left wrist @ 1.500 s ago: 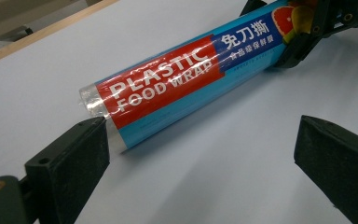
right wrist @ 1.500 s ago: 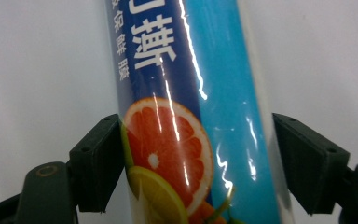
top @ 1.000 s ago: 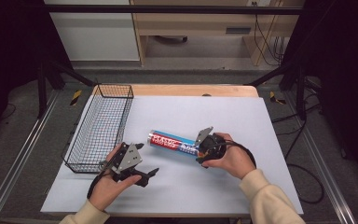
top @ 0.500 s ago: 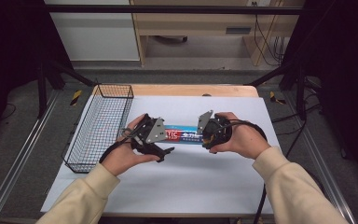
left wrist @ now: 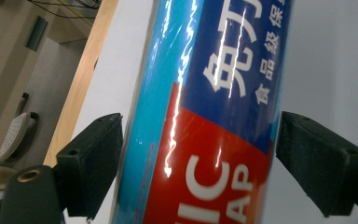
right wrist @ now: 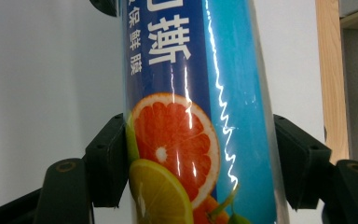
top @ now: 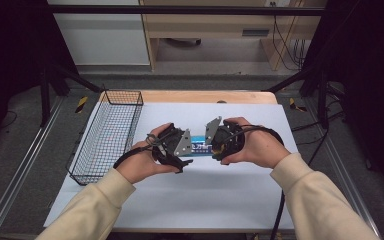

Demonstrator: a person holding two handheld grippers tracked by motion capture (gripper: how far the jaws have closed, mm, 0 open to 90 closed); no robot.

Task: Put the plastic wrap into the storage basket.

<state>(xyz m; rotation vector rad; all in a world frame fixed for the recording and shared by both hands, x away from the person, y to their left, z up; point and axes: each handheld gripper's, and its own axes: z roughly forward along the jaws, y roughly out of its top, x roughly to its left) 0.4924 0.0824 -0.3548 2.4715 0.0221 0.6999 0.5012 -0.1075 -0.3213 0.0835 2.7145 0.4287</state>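
A plastic wrap roll (top: 200, 146) in a blue, teal and red wrapper lies at the middle of the white table top (top: 200, 200). My left gripper (top: 185, 150) holds its left end. In the left gripper view the two black jaws press both sides of the roll (left wrist: 205, 116), with the gripper (left wrist: 200, 158) shut on it. My right gripper (top: 216, 145) holds the other end. In the right gripper view its jaws clamp the roll (right wrist: 191, 93) at the orange-slice print, gripper (right wrist: 198, 158) shut. Hands hide most of the roll from above.
A black wire basket (top: 107, 135) stands at the table's left edge, a short way left of my left hand. A wooden strip (top: 205, 96) runs along the far edge. Beyond it are a floor, cables and a cabinet.
My left gripper moved up and right from the table's front left to the roll and closed around its left end. The right gripper stayed on the roll, which shifted slightly.
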